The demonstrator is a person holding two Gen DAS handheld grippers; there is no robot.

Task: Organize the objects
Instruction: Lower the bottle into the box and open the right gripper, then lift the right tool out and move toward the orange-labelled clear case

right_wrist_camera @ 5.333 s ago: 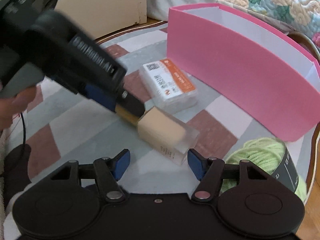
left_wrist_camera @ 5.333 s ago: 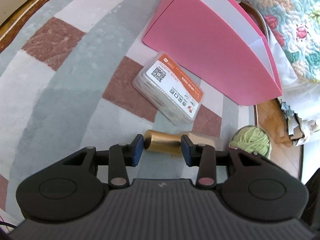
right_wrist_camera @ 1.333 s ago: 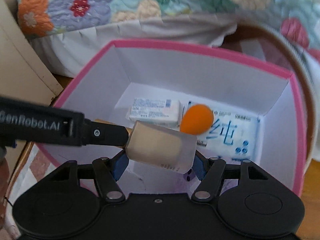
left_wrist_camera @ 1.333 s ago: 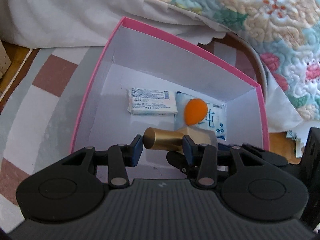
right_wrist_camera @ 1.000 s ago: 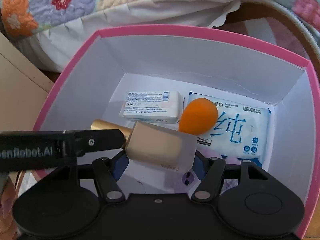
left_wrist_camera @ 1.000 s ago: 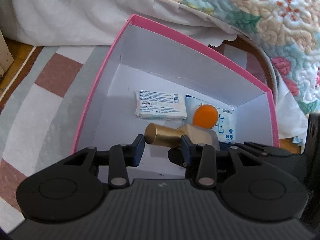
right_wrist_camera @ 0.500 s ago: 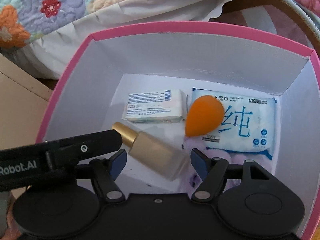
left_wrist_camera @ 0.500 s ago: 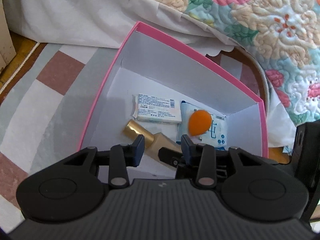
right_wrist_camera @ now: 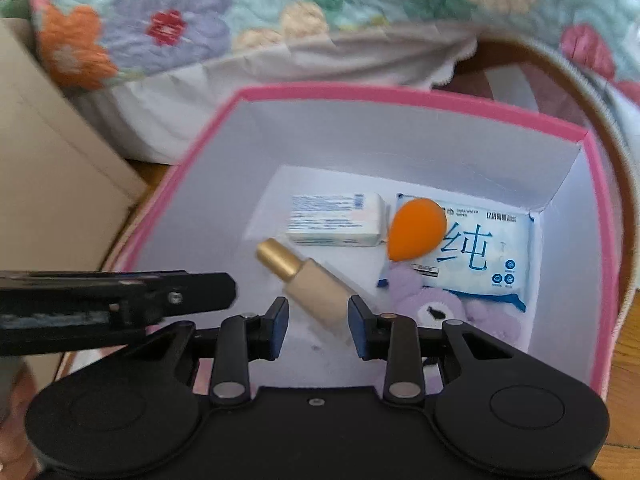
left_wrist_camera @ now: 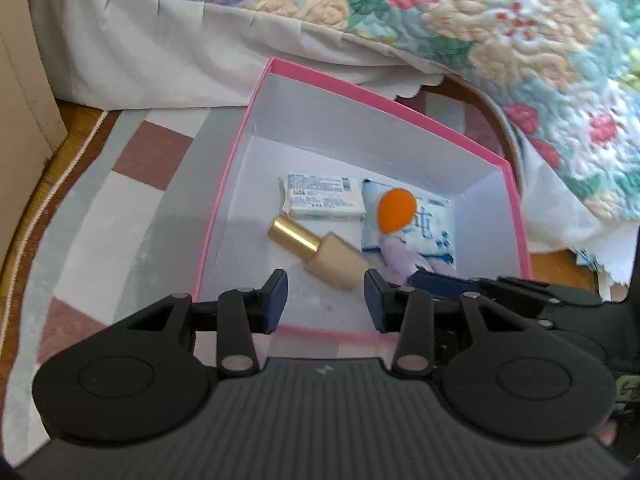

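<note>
A foundation bottle with a gold cap (left_wrist_camera: 320,256) (right_wrist_camera: 316,284) lies tilted on the floor of the pink box (left_wrist_camera: 224,200) (right_wrist_camera: 400,94), free of both grippers. My left gripper (left_wrist_camera: 326,300) hovers above the box's near rim, open, with nothing between its pads. My right gripper (right_wrist_camera: 318,320) hangs over the box with its jaws drawn close together and nothing gripped. The bottle shows below the gap. Beside it in the box are an orange sponge (right_wrist_camera: 416,230), a small white carton (right_wrist_camera: 336,220), a wipes pack (right_wrist_camera: 480,252) and a purple plush (right_wrist_camera: 432,308).
A flowered quilt (left_wrist_camera: 480,20) with a white bed skirt hangs behind the box. The box stands on a checked rug (left_wrist_camera: 120,200). Beige furniture (right_wrist_camera: 52,184) stands to the left. The left gripper's arm (right_wrist_camera: 120,304) crosses the right wrist view at lower left.
Both grippers have let go of the bottle, which now lies on the box floor. Both have lifted and drawn back from the box. The right jaws have closed in.
</note>
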